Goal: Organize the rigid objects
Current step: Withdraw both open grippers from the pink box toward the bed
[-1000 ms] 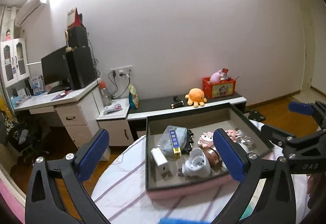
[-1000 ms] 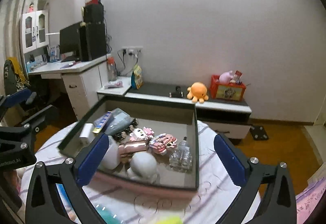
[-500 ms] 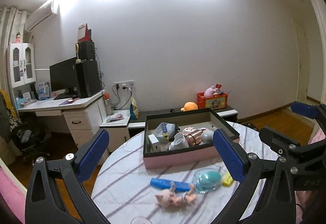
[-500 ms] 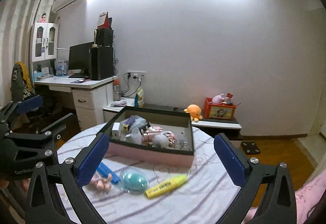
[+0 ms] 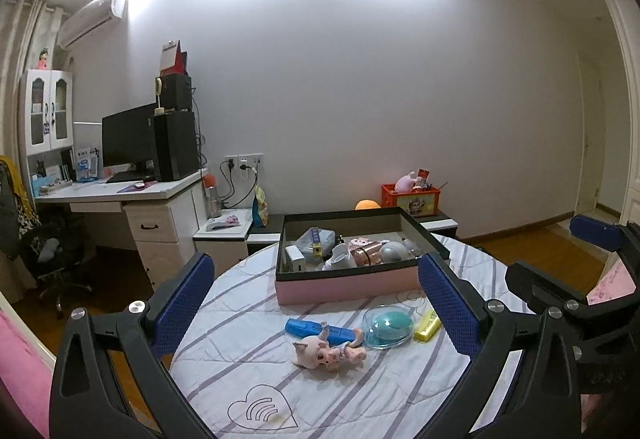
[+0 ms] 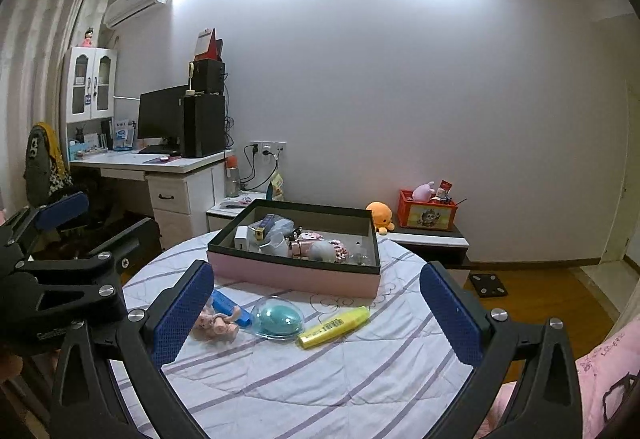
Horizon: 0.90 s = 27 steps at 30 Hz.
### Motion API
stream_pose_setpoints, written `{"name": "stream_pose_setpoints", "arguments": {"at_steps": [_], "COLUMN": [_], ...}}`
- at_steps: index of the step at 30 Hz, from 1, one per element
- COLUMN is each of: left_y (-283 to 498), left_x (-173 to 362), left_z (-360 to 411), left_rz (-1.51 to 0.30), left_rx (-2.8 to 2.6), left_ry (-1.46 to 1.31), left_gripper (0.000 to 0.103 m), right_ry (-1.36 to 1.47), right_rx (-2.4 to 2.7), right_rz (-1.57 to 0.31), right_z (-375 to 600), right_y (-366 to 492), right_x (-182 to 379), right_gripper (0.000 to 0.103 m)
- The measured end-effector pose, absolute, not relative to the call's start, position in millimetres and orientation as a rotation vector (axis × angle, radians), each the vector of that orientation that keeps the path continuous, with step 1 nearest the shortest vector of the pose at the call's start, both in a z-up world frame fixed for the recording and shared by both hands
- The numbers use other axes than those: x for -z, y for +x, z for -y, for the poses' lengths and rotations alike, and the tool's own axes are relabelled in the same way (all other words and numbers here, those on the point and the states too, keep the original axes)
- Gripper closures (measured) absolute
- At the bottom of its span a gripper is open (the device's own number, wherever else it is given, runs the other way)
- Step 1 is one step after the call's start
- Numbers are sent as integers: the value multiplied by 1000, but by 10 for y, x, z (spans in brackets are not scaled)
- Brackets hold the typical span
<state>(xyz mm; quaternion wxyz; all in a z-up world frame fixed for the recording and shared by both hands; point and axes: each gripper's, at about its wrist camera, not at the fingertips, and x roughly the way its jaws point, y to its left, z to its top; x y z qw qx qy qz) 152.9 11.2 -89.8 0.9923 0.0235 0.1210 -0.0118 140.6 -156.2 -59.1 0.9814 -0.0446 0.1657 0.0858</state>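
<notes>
Doll (image 5: 328,353) lies on the table (image 5: 248,367) between the left tool's (image 5: 316,303) wide-spread, empty fingers, box (image 5: 348,283) beyond. Right view: right tool (image 6: 316,313) gapes empty, yellow marker (image 6: 334,327) and teal dome (image 6: 279,318) between its fingers.

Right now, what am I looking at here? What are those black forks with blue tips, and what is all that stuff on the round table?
Those forks are hand-held tongs, one in each of a person's hands. There is no robot arm. Each picture comes from a camera on one tool, looking out between its two blue pads.

The left tongs and right tongs are both wide open and hold nothing.

On the table stands a pink box already full of small things. In front of it lie a blue marker, a small pink pig figure, a clear dome with a teal egg and a yellow highlighter.
</notes>
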Motion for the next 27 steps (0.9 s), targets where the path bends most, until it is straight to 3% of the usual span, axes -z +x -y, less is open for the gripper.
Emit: {"name": "stream_pose_setpoints", "arguments": {"at_steps": [19,27], "left_y": [2281,2571], "left_x": [1916,2185], "left_z": [-396,-213], "left_rz": [-654,-746], "left_rx": [4,120], "left_ry": [17,0], "left_gripper": [0,0], "right_ry": [-64,-48], "right_rx": [-158,-142], "right_rz": [-560,-643], "right_z": [1667,1758], "right_y": [1918,2155], "right_x": [1333,1609], "right_gripper": [0,0]}}
